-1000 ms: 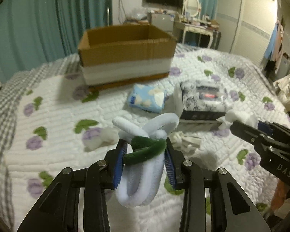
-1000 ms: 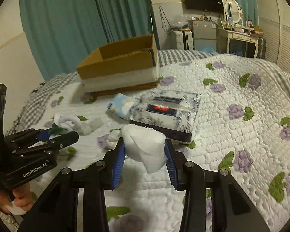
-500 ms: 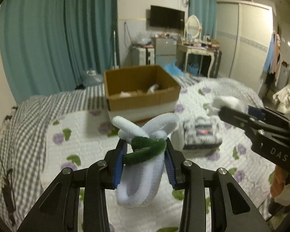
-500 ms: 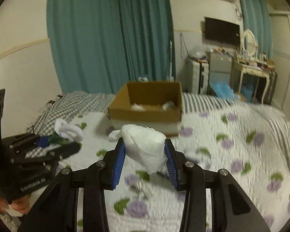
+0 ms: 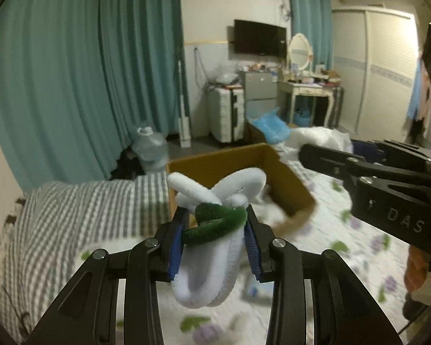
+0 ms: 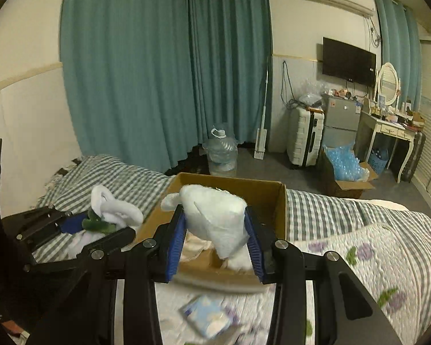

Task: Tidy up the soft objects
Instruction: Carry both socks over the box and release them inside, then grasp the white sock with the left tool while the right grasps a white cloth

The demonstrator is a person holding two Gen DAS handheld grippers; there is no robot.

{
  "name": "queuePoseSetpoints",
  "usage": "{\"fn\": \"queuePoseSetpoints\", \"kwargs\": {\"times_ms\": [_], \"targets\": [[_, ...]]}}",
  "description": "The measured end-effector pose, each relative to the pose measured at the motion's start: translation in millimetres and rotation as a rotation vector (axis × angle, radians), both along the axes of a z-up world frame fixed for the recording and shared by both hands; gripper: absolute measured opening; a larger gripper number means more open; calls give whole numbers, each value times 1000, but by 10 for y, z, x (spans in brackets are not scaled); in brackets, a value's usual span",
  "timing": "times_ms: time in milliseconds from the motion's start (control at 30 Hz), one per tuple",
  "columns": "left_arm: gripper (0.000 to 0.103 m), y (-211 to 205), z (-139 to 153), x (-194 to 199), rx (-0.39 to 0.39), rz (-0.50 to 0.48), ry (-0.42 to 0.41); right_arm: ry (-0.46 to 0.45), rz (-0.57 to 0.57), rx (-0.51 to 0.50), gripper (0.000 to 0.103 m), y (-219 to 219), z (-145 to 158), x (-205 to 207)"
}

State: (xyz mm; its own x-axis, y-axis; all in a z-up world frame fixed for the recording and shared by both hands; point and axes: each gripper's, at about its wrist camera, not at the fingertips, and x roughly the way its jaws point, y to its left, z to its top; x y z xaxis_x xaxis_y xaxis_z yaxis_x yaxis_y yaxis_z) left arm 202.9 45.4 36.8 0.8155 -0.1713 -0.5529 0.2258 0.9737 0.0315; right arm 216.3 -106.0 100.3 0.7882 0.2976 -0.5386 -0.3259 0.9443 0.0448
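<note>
Over the cardboard box, both claws clamp white plush, seemingly.

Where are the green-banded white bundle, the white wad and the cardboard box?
green-banded white bundle (image 5: 212,224), left wrist view, green band.
white wad (image 6: 215,215), right wrist view, front face.
cardboard box (image 6: 281,212), right wrist view, right wall.

Left tool and right tool, side by side, are each clamped on something soft.

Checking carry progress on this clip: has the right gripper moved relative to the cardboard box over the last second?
Yes. The right gripper, shut on the white cloth bundle, has closed in on the cardboard box and now sits over its open top.
</note>
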Motion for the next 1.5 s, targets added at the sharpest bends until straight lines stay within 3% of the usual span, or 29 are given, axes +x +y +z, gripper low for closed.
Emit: {"fn": "queuePoseSetpoints", "kwargs": {"times_ms": [233,467,533,567,600,767,933,1067,1167,1233,1333,1500], "targets": [[36,-72,-316,749,95,26,3,98,-57,19,40,-158,-365,751],[40,-168,-687,1191,85,-11,66,158,-65,46,47,-313,-648,1121],[51,-220,-714,1211,75,-32,65,142,-86,30,68,-347,-648,1115],[62,-257,-718,1214,76,-40,72,135,-98,26,89,-371,-653,1099],[63,-297,-717,1232,84,-38,84,122,-112,30,97,-403,-634,1079],[64,-334,-655,1201,90,35,100,133,-166,41,97,-597,-405,829],[64,-327,-324,902,81,42,59,63,-193,17,97,-713,144,326],[64,-223,264,431,64,39,-33,-21,-214,4,97,-700,732,-239],[79,-68,717,47,32,51,-114,-77,-220,-4,100,-641,1086,-650],[82,28,960,-166,5,61,-157,-97,-226,-16,101,-596,1303,-919],[82,222,1302,-596,-22,69,-222,-105,-223,-44,101,-484,1572,-1276],[82,437,1555,-1079,-13,86,-276,-150,-194,-73,101,-308,1840,-1843]]}}
